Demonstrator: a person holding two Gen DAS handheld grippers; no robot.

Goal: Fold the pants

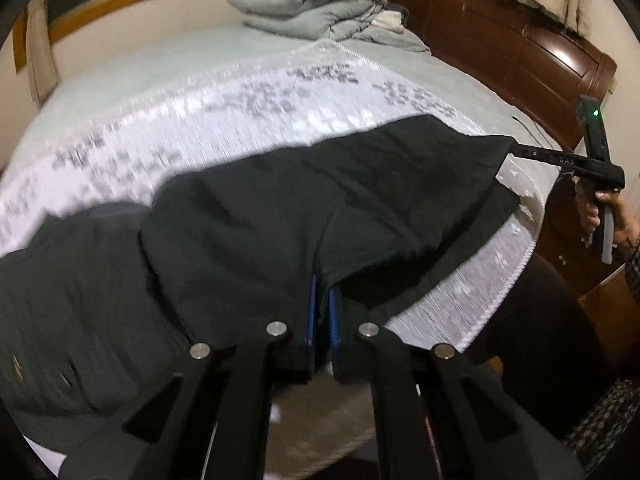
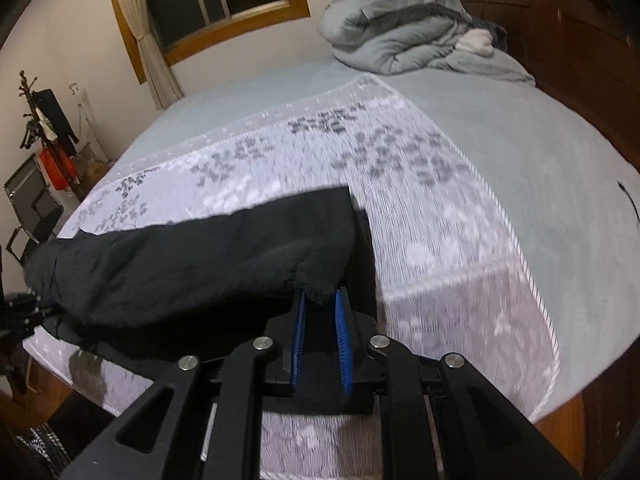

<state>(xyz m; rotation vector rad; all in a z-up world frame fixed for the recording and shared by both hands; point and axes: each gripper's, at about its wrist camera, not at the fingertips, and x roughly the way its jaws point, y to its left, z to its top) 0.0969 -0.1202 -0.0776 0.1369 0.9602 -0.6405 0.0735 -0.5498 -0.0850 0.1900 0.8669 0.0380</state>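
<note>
Both tongs are clenched on the black pants [image 1: 280,216]: the left gripper [image 1: 322,304] grasps one edge, the right gripper [image 2: 322,312] another, the cloth stretched between them above the white patterned bedcover [image 2: 440,240].

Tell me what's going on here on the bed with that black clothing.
A person is folding black pants on a white patterned cloth spread over the bed. Each hand holds a claw tool. The left claw is shut on one edge of the pants, and the right claw is shut on another edge, so the fabric is stretched between them, low over the cloth. A bundled grey quilt sits at the head of the bed.
</note>
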